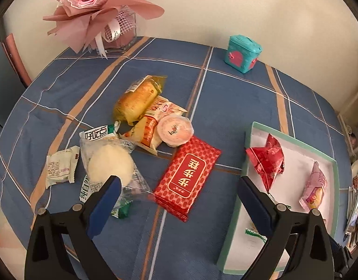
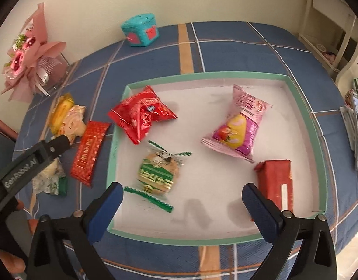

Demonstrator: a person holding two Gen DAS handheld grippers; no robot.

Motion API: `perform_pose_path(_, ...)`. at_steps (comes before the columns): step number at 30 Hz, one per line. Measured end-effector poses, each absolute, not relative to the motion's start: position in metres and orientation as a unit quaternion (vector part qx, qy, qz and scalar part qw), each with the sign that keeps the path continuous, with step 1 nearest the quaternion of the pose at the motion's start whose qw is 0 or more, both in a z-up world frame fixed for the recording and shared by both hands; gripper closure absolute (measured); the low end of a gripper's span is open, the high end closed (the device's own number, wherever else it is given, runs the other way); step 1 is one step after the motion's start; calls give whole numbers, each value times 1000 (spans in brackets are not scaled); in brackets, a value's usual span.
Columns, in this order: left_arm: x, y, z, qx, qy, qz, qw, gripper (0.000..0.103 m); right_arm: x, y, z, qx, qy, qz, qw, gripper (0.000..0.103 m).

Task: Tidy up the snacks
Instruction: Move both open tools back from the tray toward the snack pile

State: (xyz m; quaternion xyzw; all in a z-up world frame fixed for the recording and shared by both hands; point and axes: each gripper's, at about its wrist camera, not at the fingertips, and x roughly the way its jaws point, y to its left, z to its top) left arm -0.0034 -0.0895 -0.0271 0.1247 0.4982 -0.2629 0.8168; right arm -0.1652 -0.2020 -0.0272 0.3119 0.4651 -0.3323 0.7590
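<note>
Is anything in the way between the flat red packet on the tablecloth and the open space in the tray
Only the tray's own raised green wall stands between them. The flat red packet lies just outside it, and the white floor beyond, between the red pouch and the green-wrapped cracker, is bare.

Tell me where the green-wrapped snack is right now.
The green-wrapped snack lies inside the tray, low in the right wrist view, below the red packet and left of the pink packet.

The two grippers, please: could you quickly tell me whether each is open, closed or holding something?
Left gripper: open, holding nothing, above the snacks on the table.
Right gripper: open, holding nothing, over the tray.
</note>
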Motion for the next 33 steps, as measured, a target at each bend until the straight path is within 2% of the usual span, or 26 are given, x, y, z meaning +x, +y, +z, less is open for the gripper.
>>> perform_pose_path(14,0,-91,-30,106,516,-296,797,4,-170,-209,-32,349,448,-337,751,0)
perform_pose_path(19,1,-91,-25,111,502,-306,802,4,-169,-210,-20,326,427,-366,760,0)
perform_pose_path(28,13,-83,-17,125,490,-299,810,4,-134,-187,-19,317,429,-314,785,0)
perform_pose_path(33,40,-54,-6,107,487,-270,824,4,-105,-166,-13,310,424,-281,803,0)
